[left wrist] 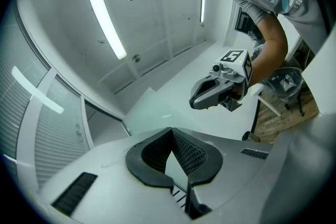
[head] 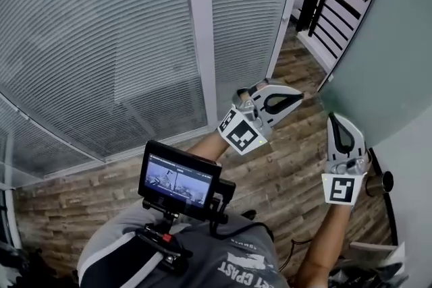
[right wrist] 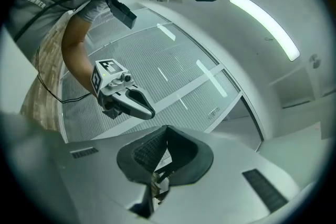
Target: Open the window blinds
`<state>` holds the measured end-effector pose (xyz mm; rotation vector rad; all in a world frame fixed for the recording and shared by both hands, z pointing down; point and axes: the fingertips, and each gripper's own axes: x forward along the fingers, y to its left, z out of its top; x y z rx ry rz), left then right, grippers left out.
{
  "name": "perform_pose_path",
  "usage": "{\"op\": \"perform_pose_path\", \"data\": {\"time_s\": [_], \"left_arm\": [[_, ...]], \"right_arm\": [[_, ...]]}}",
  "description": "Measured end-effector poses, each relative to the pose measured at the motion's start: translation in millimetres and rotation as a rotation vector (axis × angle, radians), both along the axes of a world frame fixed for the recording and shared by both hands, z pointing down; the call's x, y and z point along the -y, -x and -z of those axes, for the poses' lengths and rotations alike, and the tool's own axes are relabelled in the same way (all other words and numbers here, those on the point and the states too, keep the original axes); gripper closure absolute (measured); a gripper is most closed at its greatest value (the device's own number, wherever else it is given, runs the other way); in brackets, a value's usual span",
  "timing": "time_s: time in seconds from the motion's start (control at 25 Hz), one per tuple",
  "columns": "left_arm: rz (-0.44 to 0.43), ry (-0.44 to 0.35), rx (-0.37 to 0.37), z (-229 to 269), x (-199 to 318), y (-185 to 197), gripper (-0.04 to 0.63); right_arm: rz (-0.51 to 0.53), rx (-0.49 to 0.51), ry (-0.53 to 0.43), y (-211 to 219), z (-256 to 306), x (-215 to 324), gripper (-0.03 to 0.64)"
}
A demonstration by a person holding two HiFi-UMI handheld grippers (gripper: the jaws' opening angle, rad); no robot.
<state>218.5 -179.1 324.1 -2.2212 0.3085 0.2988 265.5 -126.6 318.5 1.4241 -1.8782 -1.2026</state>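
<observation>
The window blinds (head: 101, 44) hang behind the glass wall on the left and far side of the head view, with their slats turned flat and closed. Both tools are well apart from them, over the wooden floor (head: 290, 175).

The left gripper (head: 299, 96) points to the right and the right gripper (head: 336, 118) points to the far side, near a grey-green wall (head: 388, 44). In each gripper view the two dark jaw tips meet in one point, so both tools are closed, and nothing is between the jaws.

Only the head view shows the floor, the black railing (head: 324, 3) at the far right and a small monitor (head: 179, 179) fixed on the person's chest.

Only the gripper views show the ceiling. The left gripper view has a long ceiling light (left wrist: 107, 23) above, the other tool in the air on the right and a narrow part of the blinds at the left edge. The right gripper view looks across to the blinds, with the left tool in front of them, and it shows a second ceiling lamp (right wrist: 265, 26).

For writing, the grey shirt (head: 223, 266) carries a print. It seems to read "WEST COAST", and in the gripper views also "SUMMER", but some letters are not clear. The cubes on the tools have only black and white square patterns.
</observation>
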Motion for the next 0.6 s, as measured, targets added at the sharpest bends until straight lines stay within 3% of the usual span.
{"op": "perform_pose_path", "data": {"time_s": [0.36, 0.6], "left_arm": [[0.018, 0.004, 0.035, 0.7, 13.0, -103.5, 0.595], [0.022, 0.012, 0.050, -5.7, 35.8, -134.4, 0.595]], "right_arm": [[0.018, 0.041, 0.016, -107.9, 1.5, 25.5, 0.615], [0.033, 0.089, 0.041, -141.2, -12.7, 54.8, 0.615]]}}
